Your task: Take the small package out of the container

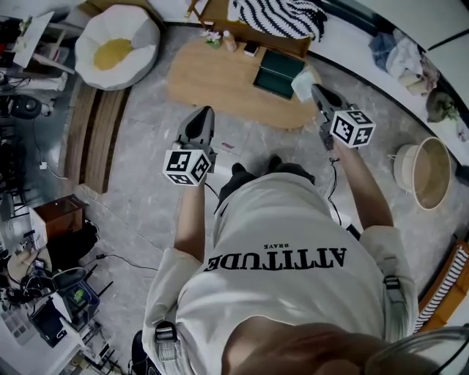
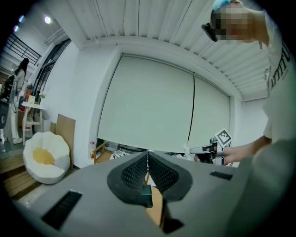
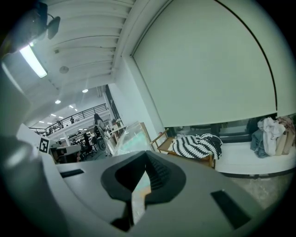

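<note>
A dark green container (image 1: 278, 72) lies on the low wooden table (image 1: 212, 84). Beside it, above the table's right end, my right gripper (image 1: 316, 89) is shut on a small pale package (image 1: 301, 86). In the right gripper view the thin translucent package (image 3: 133, 141) sticks out past the closed jaws of that gripper (image 3: 147, 153). My left gripper (image 1: 207, 111) hangs over the floor short of the table, shut with nothing in it. Below its closed jaws in the left gripper view (image 2: 148, 153), the green container (image 2: 146, 192) shows, and the right gripper (image 2: 207, 150) stands off to the right.
A white and yellow beanbag seat (image 1: 117, 44) sits at the far left. A striped blanket (image 1: 278, 16) lies on a wooden chair behind the table. A round basket (image 1: 429, 172) stands on the floor at the right. Boxes and cables crowd the left edge.
</note>
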`<state>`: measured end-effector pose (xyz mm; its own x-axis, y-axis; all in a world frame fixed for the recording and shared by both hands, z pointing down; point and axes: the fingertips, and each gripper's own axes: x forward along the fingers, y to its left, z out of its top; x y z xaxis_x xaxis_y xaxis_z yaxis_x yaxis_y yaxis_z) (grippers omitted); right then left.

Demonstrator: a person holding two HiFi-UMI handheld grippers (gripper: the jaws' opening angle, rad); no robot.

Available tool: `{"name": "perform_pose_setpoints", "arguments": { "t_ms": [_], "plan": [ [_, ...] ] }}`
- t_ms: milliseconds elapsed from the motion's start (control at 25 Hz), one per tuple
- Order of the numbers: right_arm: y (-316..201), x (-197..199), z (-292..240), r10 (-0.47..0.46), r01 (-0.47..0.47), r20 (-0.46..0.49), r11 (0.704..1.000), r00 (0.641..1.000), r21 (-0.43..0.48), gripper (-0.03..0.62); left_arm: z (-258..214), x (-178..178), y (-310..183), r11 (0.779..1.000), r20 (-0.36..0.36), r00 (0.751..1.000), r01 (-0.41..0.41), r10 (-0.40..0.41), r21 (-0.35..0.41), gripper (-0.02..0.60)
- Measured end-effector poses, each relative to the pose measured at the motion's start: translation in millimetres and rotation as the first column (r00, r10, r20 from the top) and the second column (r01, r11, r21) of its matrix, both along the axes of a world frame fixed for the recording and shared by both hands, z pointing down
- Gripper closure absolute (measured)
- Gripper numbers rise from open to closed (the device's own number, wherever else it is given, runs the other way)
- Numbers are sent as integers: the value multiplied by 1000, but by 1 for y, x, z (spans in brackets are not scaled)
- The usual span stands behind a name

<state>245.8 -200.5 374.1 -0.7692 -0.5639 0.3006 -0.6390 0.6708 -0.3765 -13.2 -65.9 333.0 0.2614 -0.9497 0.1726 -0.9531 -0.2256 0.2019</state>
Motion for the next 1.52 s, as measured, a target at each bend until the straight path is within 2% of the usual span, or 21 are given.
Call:
{"name": "perform_pose_setpoints", "arguments": {
  "t_ms": [360, 600, 1080, 1520],
  "plan": [
    [41, -24, -33, 61, -62, 16, 997, 998, 48, 574, -12, -52, 28, 1000, 5, 1000, -23, 23, 13, 558],
    [62, -38, -48, 73, -74, 15, 994, 997, 75, 574, -17, -74, 43, 999, 21, 999, -38, 37, 25, 558],
    [72, -48, -55, 104, -106, 23, 991, 994, 86, 574, -20, -90, 46, 997, 6, 998, -60, 60, 39, 558],
    [66, -44, -58, 115, -118, 31, 989, 993, 93, 574, -21, -89, 34, 996, 5, 998, -69, 69, 48, 558]
  ]
}}
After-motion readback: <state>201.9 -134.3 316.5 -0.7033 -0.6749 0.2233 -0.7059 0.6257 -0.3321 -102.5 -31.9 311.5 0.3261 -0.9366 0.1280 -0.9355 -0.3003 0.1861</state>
